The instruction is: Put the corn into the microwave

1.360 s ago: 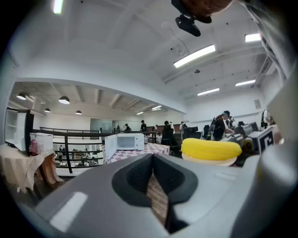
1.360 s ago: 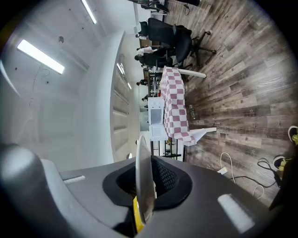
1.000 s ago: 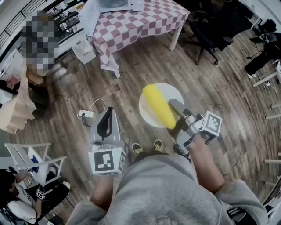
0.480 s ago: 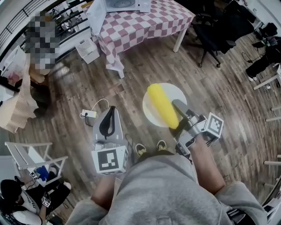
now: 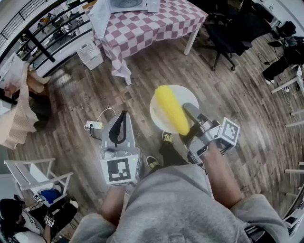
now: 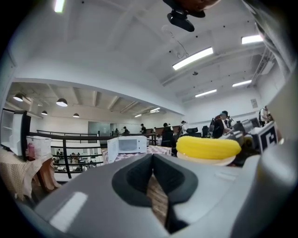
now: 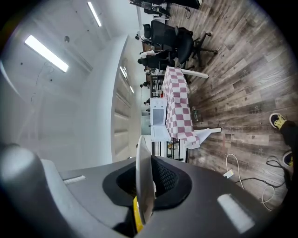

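Yellow corn [image 5: 172, 110] lies flat across a white plate [image 5: 190, 95] that's pinched by its rim in the right tongs [image 5: 190, 116]. The white microwave [image 5: 126, 4], door open, sits on the checkered counter [image 5: 152, 23] well ahead of those tongs.

Microwave [image 5: 127, 4] cut by top edge, corn [image 7: 136, 214] mostly hidden behind plate [image 7: 143, 172] rim

left gripper [image 5: 121, 116] closed and level, right gripper [image 5: 189, 113] clamping the plate [image 5: 188, 95].
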A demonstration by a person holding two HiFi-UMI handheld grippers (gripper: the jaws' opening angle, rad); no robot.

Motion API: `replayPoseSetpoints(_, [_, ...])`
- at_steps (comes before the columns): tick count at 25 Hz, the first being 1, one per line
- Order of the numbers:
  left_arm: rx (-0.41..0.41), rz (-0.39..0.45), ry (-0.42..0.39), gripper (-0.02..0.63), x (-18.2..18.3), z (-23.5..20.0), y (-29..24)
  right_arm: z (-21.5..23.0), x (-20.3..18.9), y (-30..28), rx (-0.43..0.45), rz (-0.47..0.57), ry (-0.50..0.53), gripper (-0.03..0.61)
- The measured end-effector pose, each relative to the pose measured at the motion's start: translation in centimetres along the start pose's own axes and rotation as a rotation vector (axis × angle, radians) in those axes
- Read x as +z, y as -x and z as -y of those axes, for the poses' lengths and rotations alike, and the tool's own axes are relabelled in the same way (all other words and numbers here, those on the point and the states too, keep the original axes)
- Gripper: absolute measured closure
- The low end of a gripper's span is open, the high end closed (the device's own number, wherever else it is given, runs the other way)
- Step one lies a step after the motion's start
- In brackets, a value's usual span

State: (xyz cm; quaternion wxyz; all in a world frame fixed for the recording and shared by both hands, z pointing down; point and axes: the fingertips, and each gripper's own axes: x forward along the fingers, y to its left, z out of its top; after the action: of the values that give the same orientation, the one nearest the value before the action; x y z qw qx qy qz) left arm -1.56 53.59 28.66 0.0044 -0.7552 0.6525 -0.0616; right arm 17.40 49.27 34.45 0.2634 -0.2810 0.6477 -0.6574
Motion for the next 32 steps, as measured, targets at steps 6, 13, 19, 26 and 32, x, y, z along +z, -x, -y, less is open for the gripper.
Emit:
replayPoseSetpoints(6, [0.034, -0.012, -0.006, 0.603, -0.1, -1.2, -2.7, -0.1, 1.3, -3.1, -0.003, 0.040, 0.028, 0.557])
replayPoseSetpoints(13, [0.062, -0.016, -0.011, 0.603, 0.1, -2.5, -7.8, -0.3, 4.8, -7.8, 0.007, 0.117, 0.105, 0.557])
replayPoseSetpoints(19, [0.040, -0.013, -0.023, 0.603, 0.6, -2.1, -13.5, -0.3, 8.6, -11.0, 0.010, 0.158, 0.119, 0.557])
replayPoseSetpoints(26, [0.024, -0.028, -0.026, 0.603, 1.7, -1.3, -19.5, -0.6, 12.9, -14.2, 0.003, 0.147, 0.117, 0.557])
replayPoseSetpoints(32, [0.042, -0.015, -0.031, 0.603, 2.2, -1.4, -24.2, -0.7, 16.7, -17.1, -0.001, 0.130, 0.119, 0.557])
